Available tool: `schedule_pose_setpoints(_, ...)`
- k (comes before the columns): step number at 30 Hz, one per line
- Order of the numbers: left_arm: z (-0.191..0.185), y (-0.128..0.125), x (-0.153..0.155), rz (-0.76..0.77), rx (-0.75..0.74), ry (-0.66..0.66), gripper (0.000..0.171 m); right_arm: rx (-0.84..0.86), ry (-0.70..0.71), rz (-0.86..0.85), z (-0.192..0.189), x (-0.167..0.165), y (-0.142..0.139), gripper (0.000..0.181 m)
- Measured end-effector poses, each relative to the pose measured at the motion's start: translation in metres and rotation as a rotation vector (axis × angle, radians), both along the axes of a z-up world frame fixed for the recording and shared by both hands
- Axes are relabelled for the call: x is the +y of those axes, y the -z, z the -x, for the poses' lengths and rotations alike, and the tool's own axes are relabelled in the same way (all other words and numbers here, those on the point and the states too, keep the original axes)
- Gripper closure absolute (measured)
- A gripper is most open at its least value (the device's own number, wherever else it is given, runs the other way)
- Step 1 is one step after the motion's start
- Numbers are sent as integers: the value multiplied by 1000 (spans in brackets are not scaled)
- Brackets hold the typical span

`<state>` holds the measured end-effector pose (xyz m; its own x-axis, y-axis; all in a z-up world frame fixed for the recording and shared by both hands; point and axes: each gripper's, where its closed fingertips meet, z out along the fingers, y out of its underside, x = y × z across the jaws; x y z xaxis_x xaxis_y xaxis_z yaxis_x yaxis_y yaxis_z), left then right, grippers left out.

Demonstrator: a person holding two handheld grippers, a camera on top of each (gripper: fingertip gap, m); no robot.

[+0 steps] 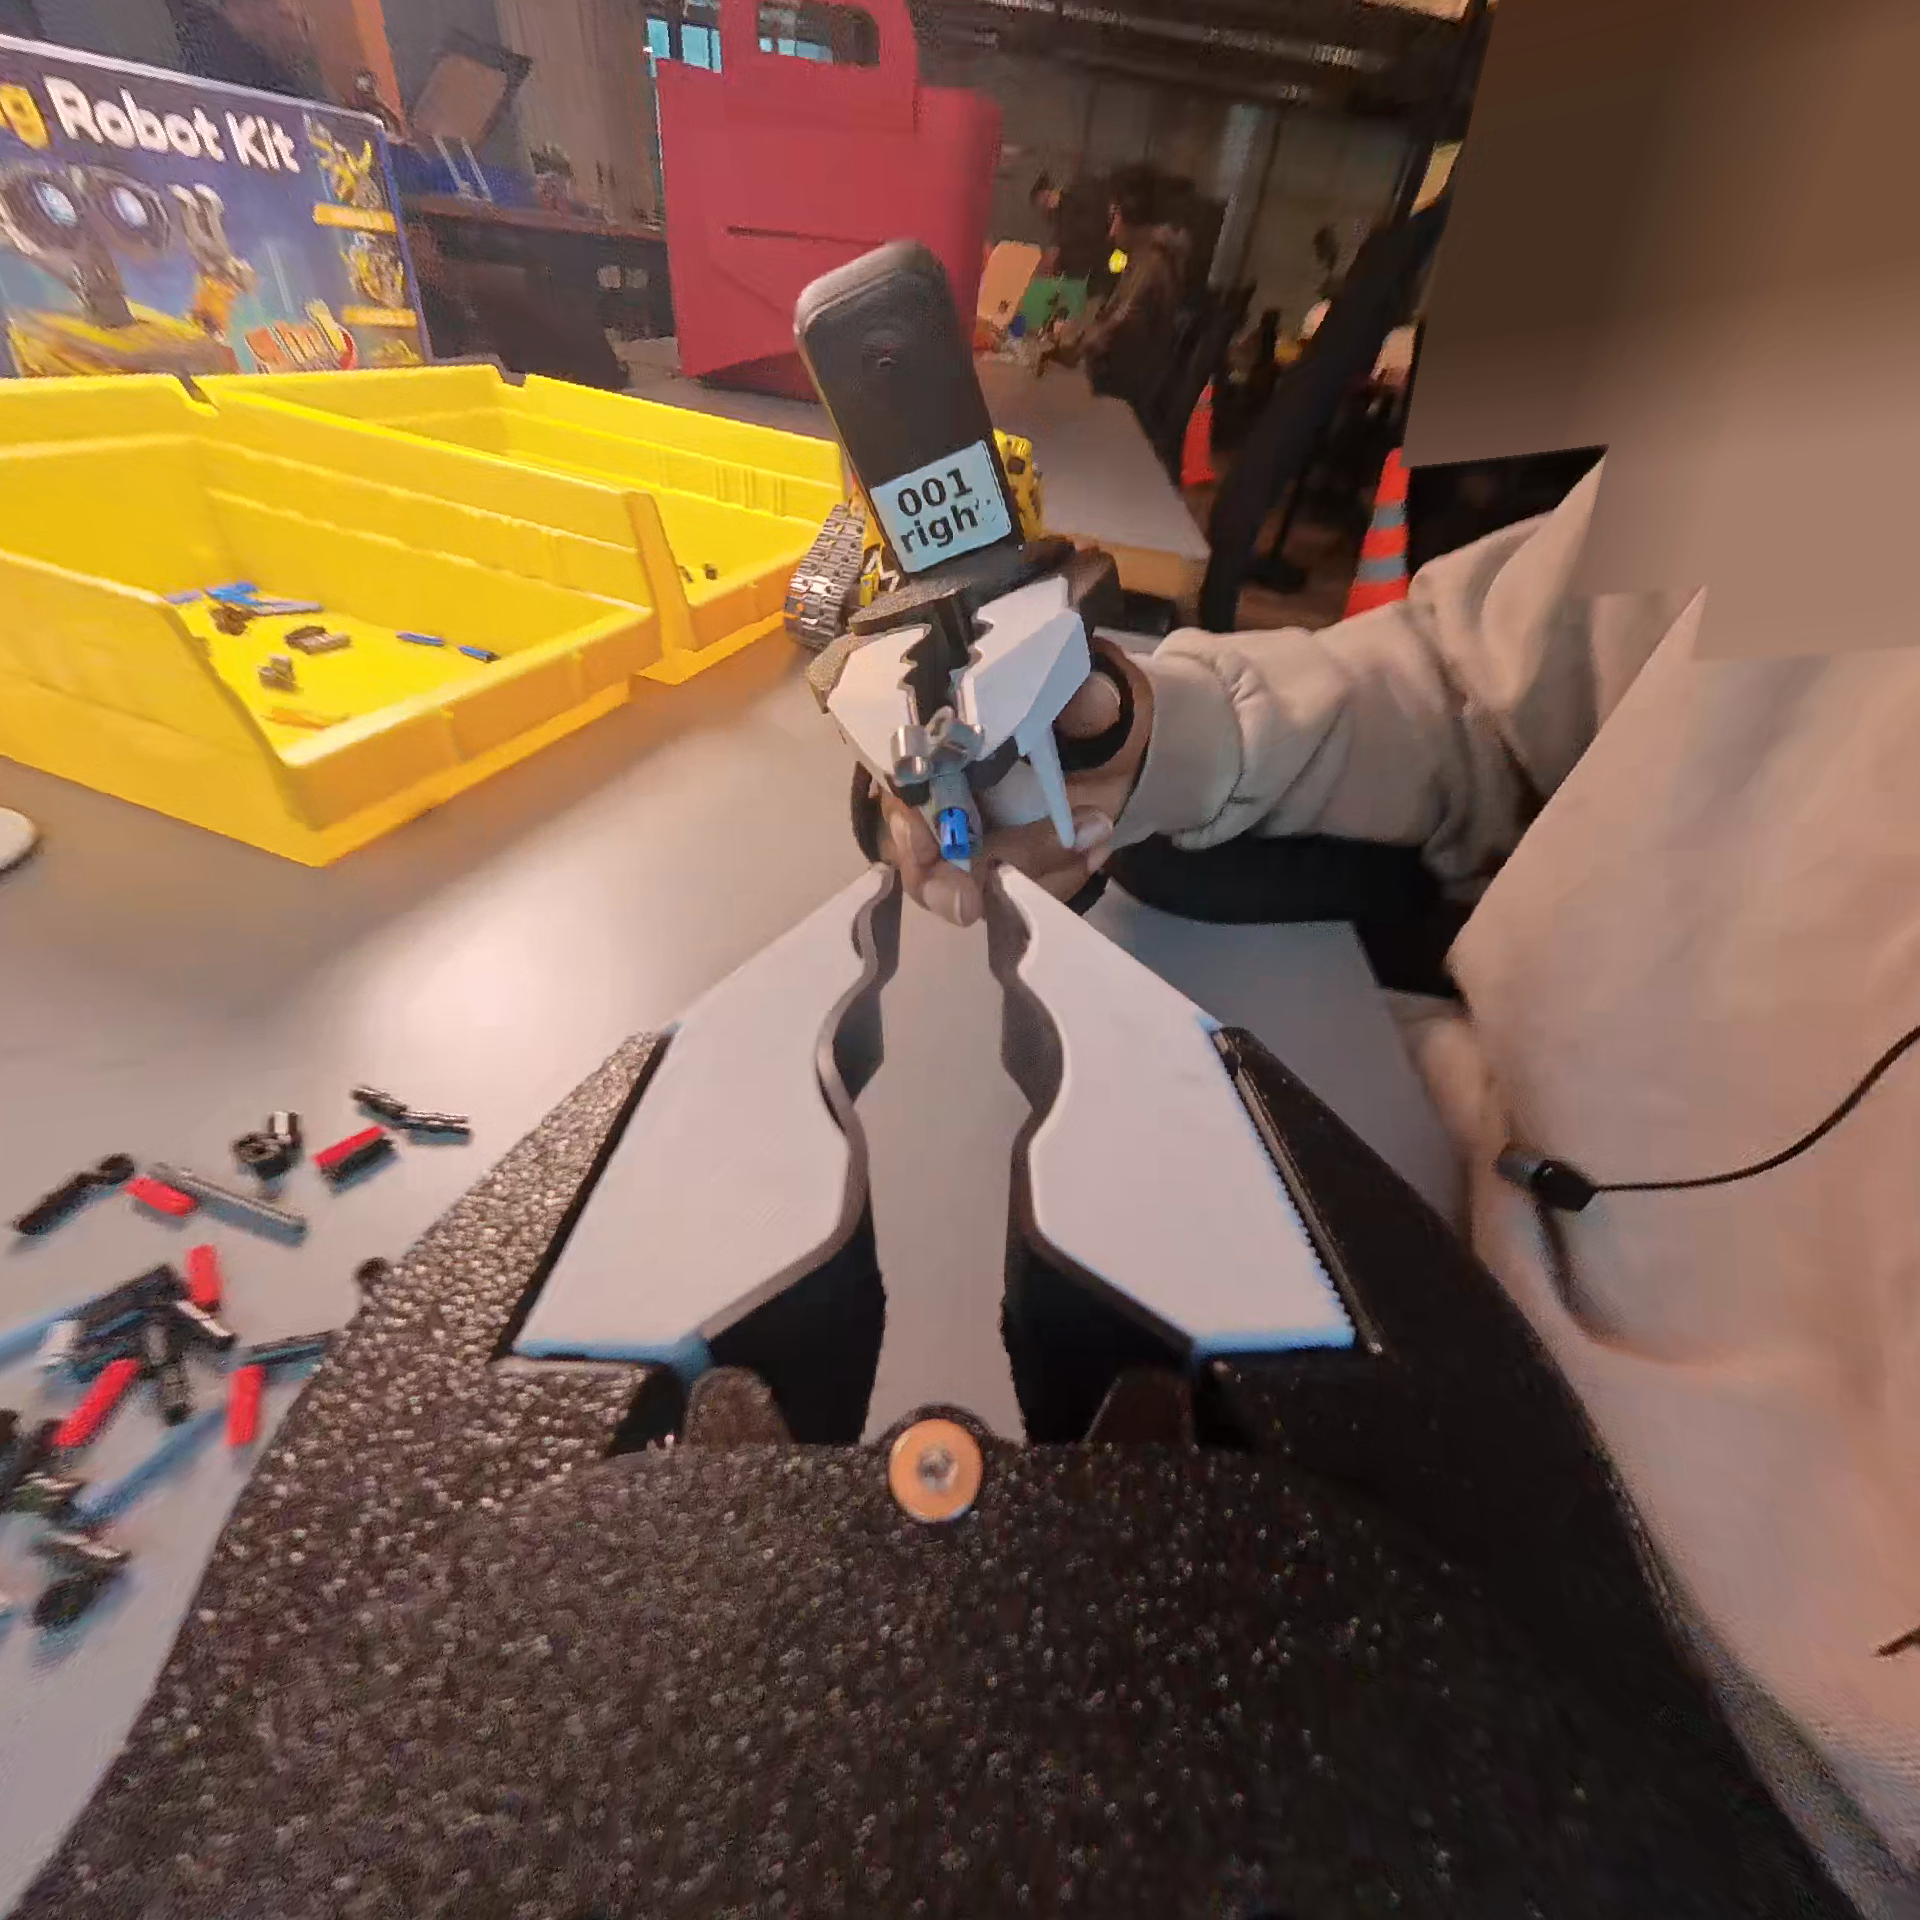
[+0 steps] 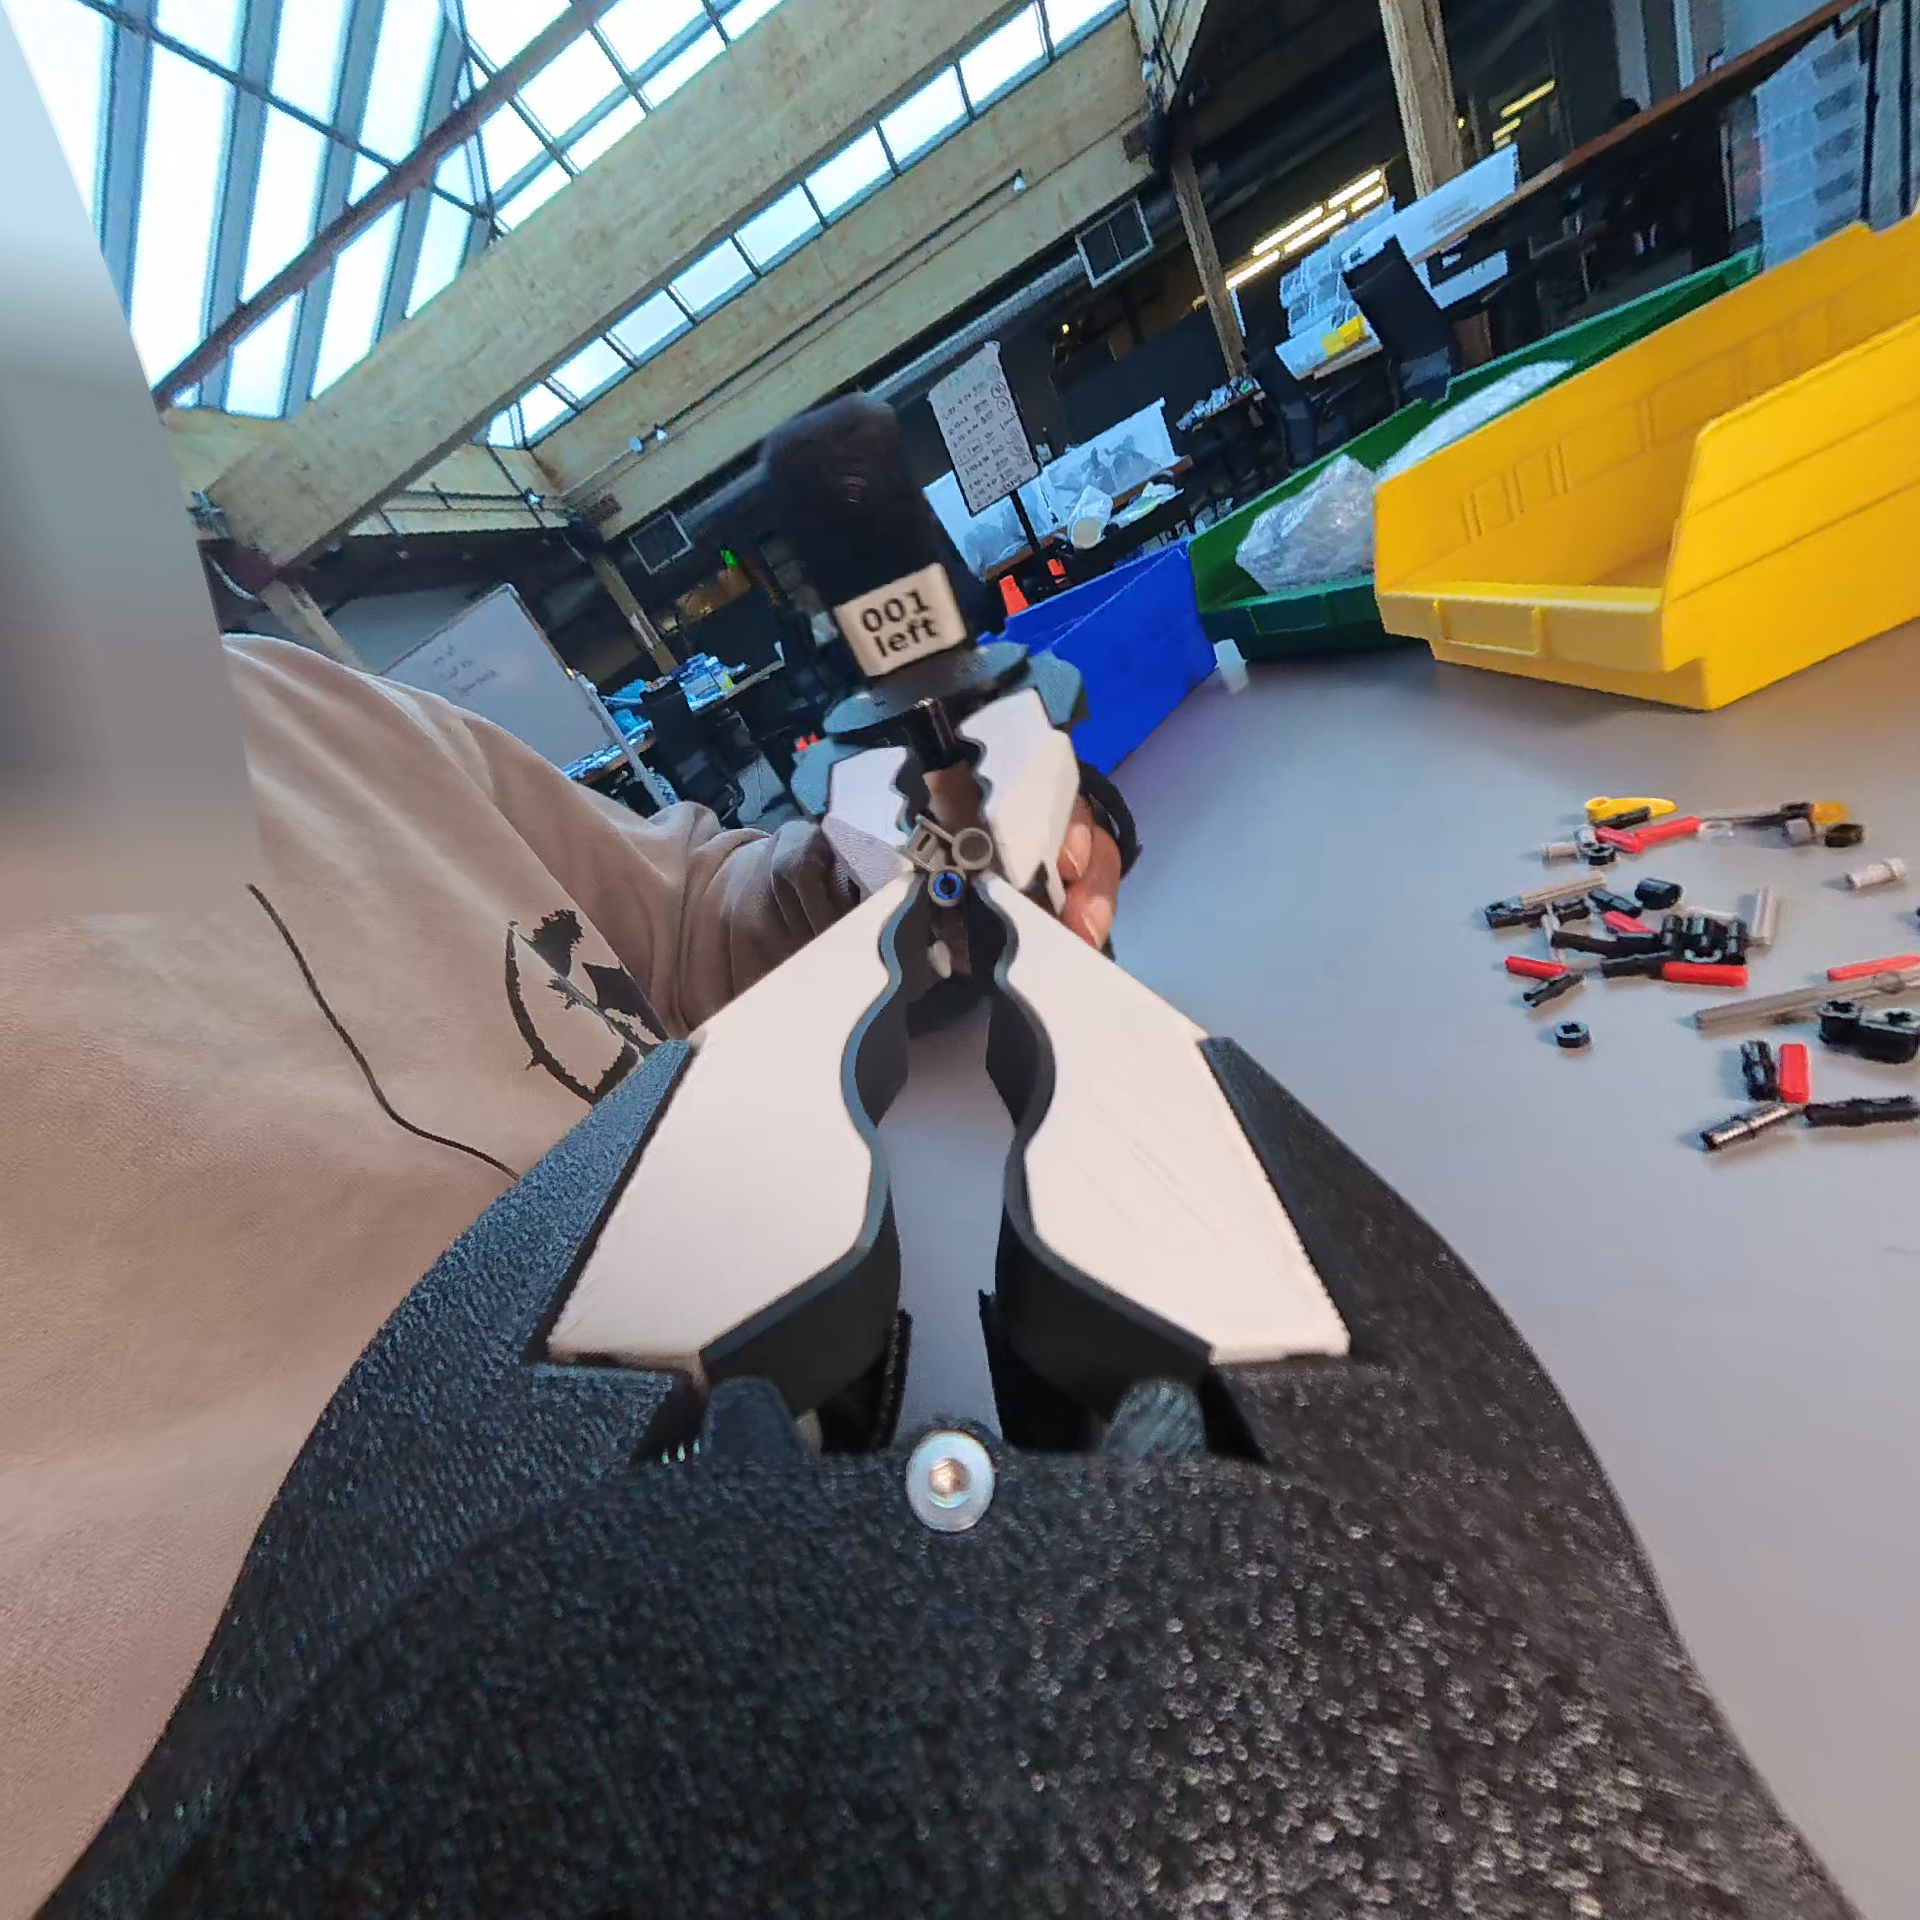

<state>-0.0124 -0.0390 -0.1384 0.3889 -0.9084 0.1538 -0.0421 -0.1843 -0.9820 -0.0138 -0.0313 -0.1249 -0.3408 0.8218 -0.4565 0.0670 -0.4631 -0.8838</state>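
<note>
A high, skylit workshop hall surrounds a grey worktop (image 2: 1351, 831) strewn with loose red, black and grey building-toy pins (image 2: 1704, 956) beside yellow parts bins (image 1: 343, 623). The right hand-held gripper (image 1: 940, 774) is closed on a small grey connector assembly with a blue pin (image 1: 951, 831), lifted clear of the worktop, seemingly so that its free end is reachable. The left hand-held gripper (image 1: 940, 883) faces it, tips slightly parted just beneath the blue pin, holding nothing.

The right tongs (image 1: 940, 774) pinch a small grey piece (image 1: 928, 750) (blue-tipped pin (image 1: 953, 828)) above the table.
</note>
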Motion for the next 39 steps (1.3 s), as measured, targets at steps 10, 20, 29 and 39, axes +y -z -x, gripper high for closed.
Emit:
schedule_pose_setpoints(10,-6,-12,3,113,-174,23,165,58,52,-52,4,0,-6,176)
schedule_pose_setpoints(20,-6,-4,1,113,-60,8,165,29,43,-75,7,-3,2,176)
schedule_pose_setpoints(29,0,-25,3,101,-175,-12,166,111,62,-87,4,-2,-15,179)
schedule_pose_setpoints(39,1,-35,2,113,-246,10,167,117,24,-74,1,-4,-17,178)
